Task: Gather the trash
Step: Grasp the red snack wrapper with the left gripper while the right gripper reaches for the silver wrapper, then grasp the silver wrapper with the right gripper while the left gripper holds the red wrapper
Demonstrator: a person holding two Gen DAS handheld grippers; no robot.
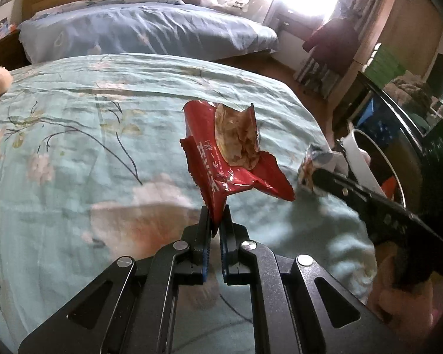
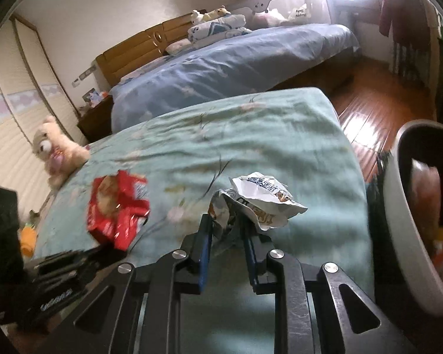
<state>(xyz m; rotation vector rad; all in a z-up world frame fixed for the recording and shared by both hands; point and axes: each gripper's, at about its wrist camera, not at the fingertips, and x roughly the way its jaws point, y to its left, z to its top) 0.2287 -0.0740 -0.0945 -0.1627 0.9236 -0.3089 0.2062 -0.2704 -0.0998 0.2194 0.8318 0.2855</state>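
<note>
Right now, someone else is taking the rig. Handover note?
Left gripper: shut on the red wrapper, held up clear of the bed.
Right gripper: jaws narrowed around the white wrapper, pads on its crumpled lower edge; it looks gripped, low over the bed.
Bin: just off the bed's edge on the right-gripper side, some trash already inside.
Done: both wrappers picked up.
Left: drop both into the bin. No other trash is visible on the bed; a teddy bear sits at its far side.
</note>
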